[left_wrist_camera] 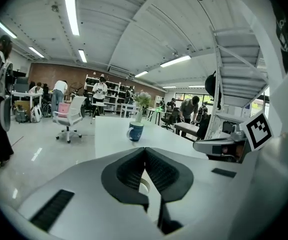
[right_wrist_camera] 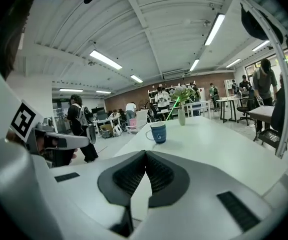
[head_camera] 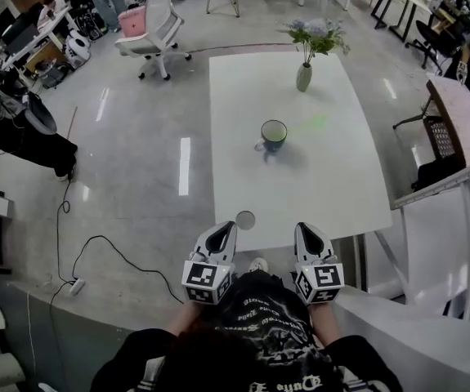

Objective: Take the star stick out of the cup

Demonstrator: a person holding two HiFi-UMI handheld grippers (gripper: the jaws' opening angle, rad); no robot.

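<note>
A dark blue cup point(head_camera: 273, 135) stands in the middle of the white table point(head_camera: 333, 186). A thin green stick point(head_camera: 310, 124) leans out of it toward the right; its star end is a blur. Both grippers hover at the table's near edge, well short of the cup. My left gripper point(head_camera: 228, 226) is shut and holds nothing, and so is my right gripper point(head_camera: 302, 228). The left gripper view shows the cup point(left_wrist_camera: 135, 131) far ahead past the left gripper's point(left_wrist_camera: 145, 149) closed tips. In the right gripper view, the cup point(right_wrist_camera: 158, 132) and green stick point(right_wrist_camera: 172, 112) stand beyond the right gripper's point(right_wrist_camera: 146, 152) closed tips.
A pale vase of flowers point(head_camera: 304, 73) stands at the table's far end. A small round ring point(head_camera: 245, 219) lies near the front edge, just ahead of the left gripper. An office chair point(head_camera: 153, 24) is off the far left corner, a dark chair point(head_camera: 439, 141) to the right. Cables point(head_camera: 96, 251) run over the floor at left.
</note>
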